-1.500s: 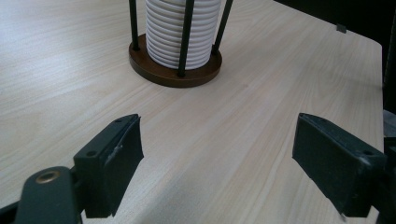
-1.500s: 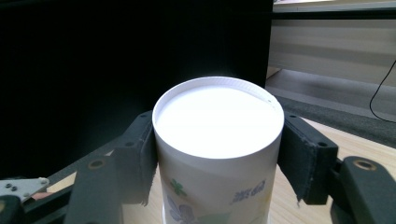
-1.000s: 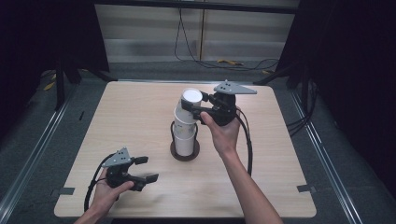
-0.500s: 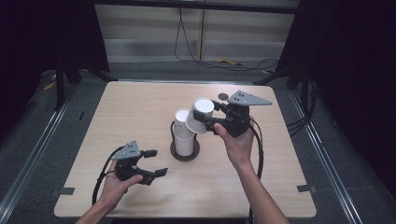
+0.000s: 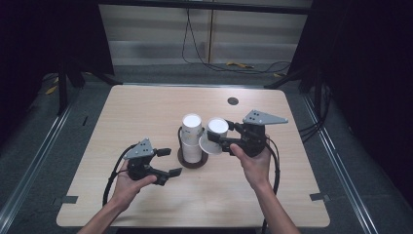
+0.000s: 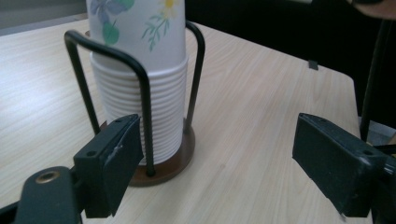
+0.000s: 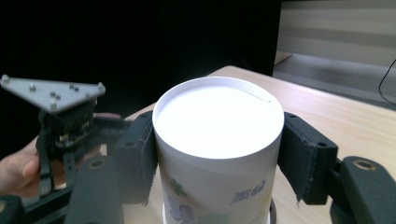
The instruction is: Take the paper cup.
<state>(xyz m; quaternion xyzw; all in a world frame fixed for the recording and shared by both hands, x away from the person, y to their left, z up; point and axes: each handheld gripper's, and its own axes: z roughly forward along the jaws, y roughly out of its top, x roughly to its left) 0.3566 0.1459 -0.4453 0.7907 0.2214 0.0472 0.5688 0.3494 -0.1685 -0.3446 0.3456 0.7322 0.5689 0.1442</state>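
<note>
High view: table (image 5: 146, 117), pale wood; cup stack (image 5: 192, 139) upright in a wire holder (image 5: 181, 146) on a round brown base, near table centre; right gripper (image 5: 225, 141) just right of the stack, jaws pinching one paper cup (image 5: 214, 135), which a second ago sat on top of the stack and now hangs free beside it, tipped on its side, base up and toward the camera; judgement: one cup is separated and ready to be set down somewhere; right hand (image 5: 253, 163) under the gripper body, forearm entering from the bottom edge, wrist turned so the jaws point left; left gripper (image 5: 168, 162) has moved closer to the holder, now low over the table at its left front, jaws spread, nothing between them.

Left gripper view: both jaws wide apart; holder and ribbed stack of rims ahead, near the left jaw, not touched; floral print on the top cup.

Right gripper view: cup's white base fills the centre; both jaws pressed against its sides; left gripper (image 7: 56, 126) beyond.
</note>
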